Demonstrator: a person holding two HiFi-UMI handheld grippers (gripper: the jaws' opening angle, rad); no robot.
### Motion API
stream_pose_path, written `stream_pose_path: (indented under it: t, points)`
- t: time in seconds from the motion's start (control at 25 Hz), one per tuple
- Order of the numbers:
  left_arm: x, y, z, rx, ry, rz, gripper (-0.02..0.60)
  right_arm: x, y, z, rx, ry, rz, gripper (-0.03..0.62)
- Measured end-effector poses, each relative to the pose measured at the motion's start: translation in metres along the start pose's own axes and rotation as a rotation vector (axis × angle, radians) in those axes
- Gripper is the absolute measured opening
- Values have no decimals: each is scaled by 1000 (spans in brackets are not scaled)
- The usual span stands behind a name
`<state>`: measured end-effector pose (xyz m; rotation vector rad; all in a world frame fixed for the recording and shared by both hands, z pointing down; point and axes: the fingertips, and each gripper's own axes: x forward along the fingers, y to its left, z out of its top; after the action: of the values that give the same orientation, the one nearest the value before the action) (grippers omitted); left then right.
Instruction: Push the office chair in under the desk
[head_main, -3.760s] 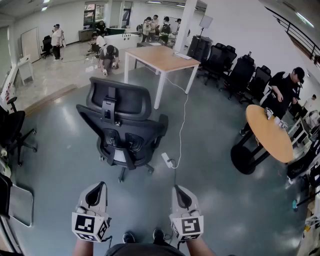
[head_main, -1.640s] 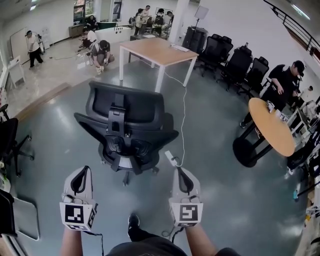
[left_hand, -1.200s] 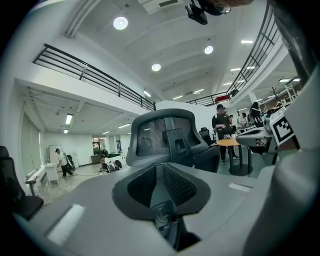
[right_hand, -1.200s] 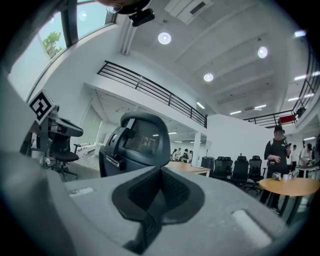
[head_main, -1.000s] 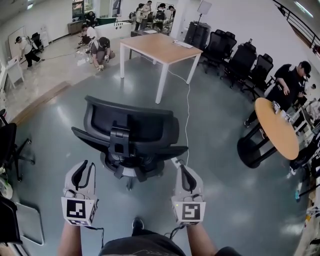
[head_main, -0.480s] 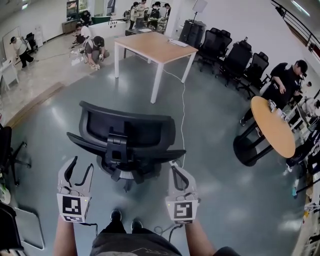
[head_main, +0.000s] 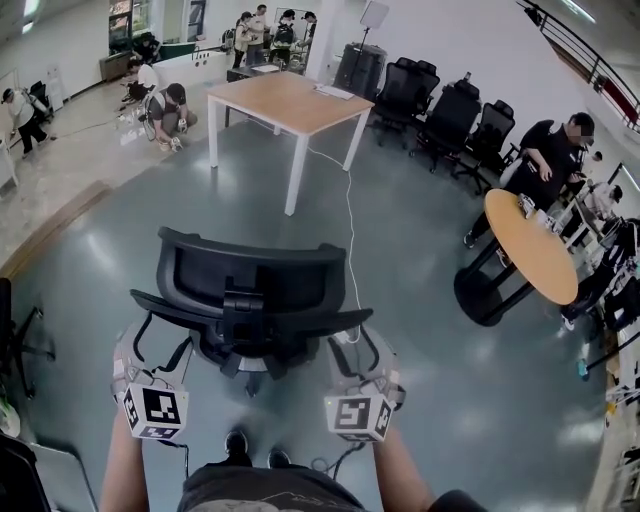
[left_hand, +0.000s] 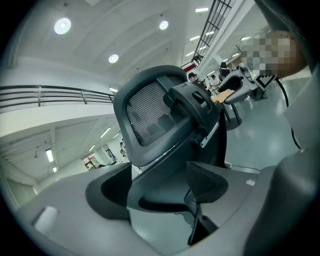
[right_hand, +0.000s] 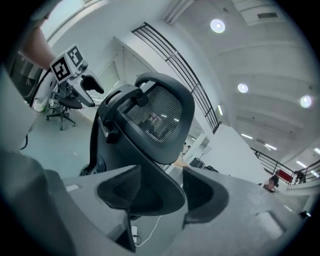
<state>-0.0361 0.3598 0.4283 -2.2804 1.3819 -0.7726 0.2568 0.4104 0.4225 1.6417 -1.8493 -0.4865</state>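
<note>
Loads of floor (head_main: 420, 380) between office chair (head_main: 255, 285) and tabletop (head_main: 280, 100); left gripper (head_main: 160, 338) and right gripper (head_main: 357, 345) jaws just opened around its armrests (head_main: 160, 303), unclamped, so probably clamp-and-push next.

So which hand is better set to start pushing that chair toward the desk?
Right, probably, though narrowly. The right gripper has the chair arm deep between its jaws, which have just been opening. The left gripper, also just opening, straddles its side less squarely. Likely both push.

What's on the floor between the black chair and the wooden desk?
In the head view, it is mostly bare grey floor. Only a thin white cable runs down from the desk toward the office chair.
</note>
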Motion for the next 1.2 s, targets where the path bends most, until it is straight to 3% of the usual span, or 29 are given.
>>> stream_pose_path:
  t: [0.24,0.48,0.96,1.08,1.2]
  points:
    - [12,18,-11,185,32,29,447,19,2,-12,-170,114,-23,305]
    - [25,31,-18,286,62,74,486,37,0,-24,-272,201,-37,333]
    - [62,32,-39,406,166,27,474,63,1,-27,-345,262,-50,323]
    - [67,37,-38,441,181,59,455,65,-2,-29,-348,272,-62,319]
    - [68,41,-37,465,178,109,392,65,-3,-34,-356,275,-76,308]
